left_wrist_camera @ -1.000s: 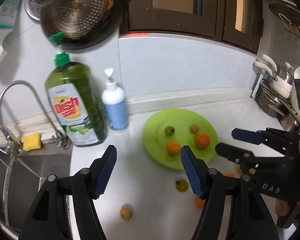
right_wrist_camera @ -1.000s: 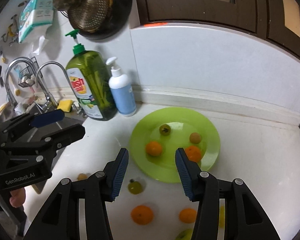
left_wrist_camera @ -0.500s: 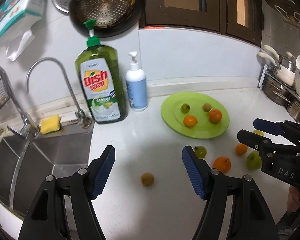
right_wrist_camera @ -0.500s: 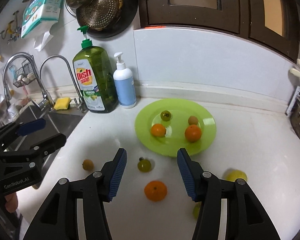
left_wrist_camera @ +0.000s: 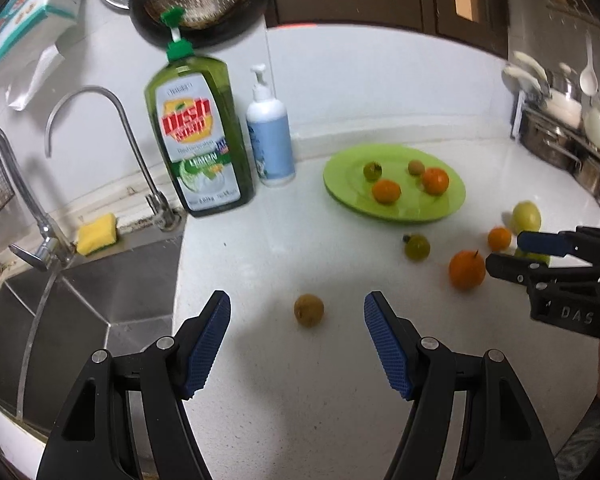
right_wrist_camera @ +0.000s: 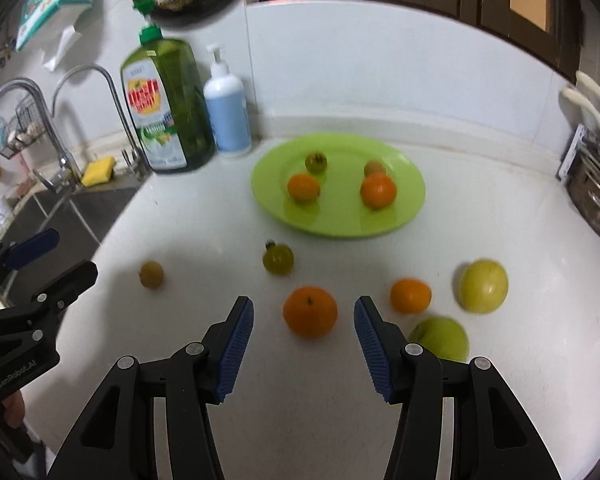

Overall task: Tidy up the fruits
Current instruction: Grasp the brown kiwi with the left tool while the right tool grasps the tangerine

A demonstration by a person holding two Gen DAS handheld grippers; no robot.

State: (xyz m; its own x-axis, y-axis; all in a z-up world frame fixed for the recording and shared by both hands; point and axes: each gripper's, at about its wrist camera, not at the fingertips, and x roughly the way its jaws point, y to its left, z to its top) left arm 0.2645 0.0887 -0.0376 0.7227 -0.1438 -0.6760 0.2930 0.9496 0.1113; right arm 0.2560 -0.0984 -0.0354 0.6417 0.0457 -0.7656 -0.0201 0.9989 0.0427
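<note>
Left claw (left_wrist_camera: 297, 318) is spread wide and empty, with a small brownish fruit (left_wrist_camera: 309, 310) sitting on the white bench (left_wrist_camera: 300, 392) right between its blue pads. Right claw (right_wrist_camera: 303, 322) is wide open too, lined up on a big orange (right_wrist_camera: 310, 311). Near that are a smaller orange (right_wrist_camera: 411, 295), two yellow-green apples (right_wrist_camera: 483, 286) and a dark green fruit (right_wrist_camera: 278, 259), all loose on the bench. Further back, the green plate (right_wrist_camera: 408, 208) holds four fruits, with a dish soap bottle (right_wrist_camera: 167, 114) and pump bottle (right_wrist_camera: 227, 114) by the sink (left_wrist_camera: 72, 300).
</note>
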